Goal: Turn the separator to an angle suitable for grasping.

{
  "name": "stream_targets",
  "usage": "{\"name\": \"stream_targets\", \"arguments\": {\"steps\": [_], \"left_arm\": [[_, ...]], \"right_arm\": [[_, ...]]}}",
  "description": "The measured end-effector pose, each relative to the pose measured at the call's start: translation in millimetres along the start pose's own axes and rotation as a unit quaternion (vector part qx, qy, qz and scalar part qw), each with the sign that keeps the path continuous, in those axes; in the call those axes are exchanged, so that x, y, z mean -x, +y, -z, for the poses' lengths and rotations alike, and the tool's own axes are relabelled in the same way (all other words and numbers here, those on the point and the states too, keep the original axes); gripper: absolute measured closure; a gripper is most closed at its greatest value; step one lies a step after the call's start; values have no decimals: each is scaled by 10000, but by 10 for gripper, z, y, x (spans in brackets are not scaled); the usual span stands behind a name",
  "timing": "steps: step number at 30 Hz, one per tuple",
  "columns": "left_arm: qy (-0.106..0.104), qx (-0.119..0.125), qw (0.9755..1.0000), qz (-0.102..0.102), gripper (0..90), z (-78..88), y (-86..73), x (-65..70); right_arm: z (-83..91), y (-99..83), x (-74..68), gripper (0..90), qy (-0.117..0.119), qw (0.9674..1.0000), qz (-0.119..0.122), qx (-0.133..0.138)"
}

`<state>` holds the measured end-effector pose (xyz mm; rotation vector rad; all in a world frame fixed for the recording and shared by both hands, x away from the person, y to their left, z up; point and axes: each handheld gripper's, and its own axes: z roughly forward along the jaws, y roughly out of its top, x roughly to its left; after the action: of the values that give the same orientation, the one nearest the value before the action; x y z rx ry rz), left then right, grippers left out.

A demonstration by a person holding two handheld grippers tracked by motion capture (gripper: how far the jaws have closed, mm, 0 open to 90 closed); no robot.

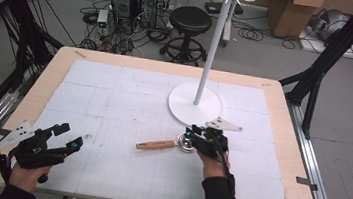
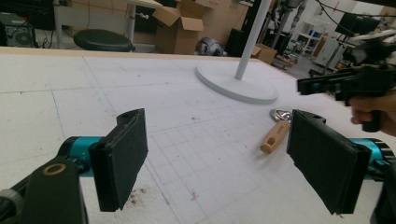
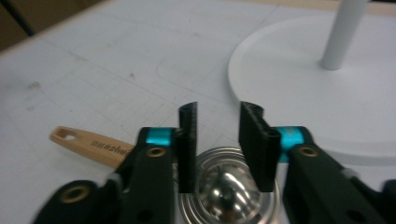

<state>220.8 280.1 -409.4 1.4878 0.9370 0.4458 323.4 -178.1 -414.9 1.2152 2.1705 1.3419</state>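
a ladle-like tool (image 1: pixel 169 144) lies flat on the white gridded mat (image 1: pixel 113 102) covering the wooden table (image 1: pixel 283 116); it has a pale, smooth wooden handle (image 3: pixel 91 145) with a slot at its end and a shiny, round metal bowl (image 3: pixel 224 186) ringed with concentric ridges. the right gripper (image 3: pixel 217 144) hangs over that bowl, its flat black padded jaws narrowed to a small gap with the bowl's dome showing beneath and between them; whether the pads touch metal cannot be told. just beyond sits the round white base of a stand (image 1: pixel 195 104) with a slim upright pole. the left gripper (image 1: pixel 67 137) rests well apart near the table's left corner, jaws wide with nothing between them.
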Motion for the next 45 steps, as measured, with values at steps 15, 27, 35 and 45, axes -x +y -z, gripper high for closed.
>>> {"name": "stream_targets", "arguments": {"steps": [15,27,35,45], "left_arm": [[-5,-64,10000,-8,213,-12,-2,5],[-19,-100,9999,-11,214,-34,-6,28],[-7,-123,9999,-10,214,-34,-7,25],[-4,-135,9999,-10,214,-36,-8,25]], "right_arm": [[-622,77,-139,886,30,9877,544,-1467],[-492,41,-142,887,-11,9831,739,-1676],[-405,-7,-161,887,8,9817,859,-1699],[-285,-45,-131,887,16,9874,697,-1417]]}}
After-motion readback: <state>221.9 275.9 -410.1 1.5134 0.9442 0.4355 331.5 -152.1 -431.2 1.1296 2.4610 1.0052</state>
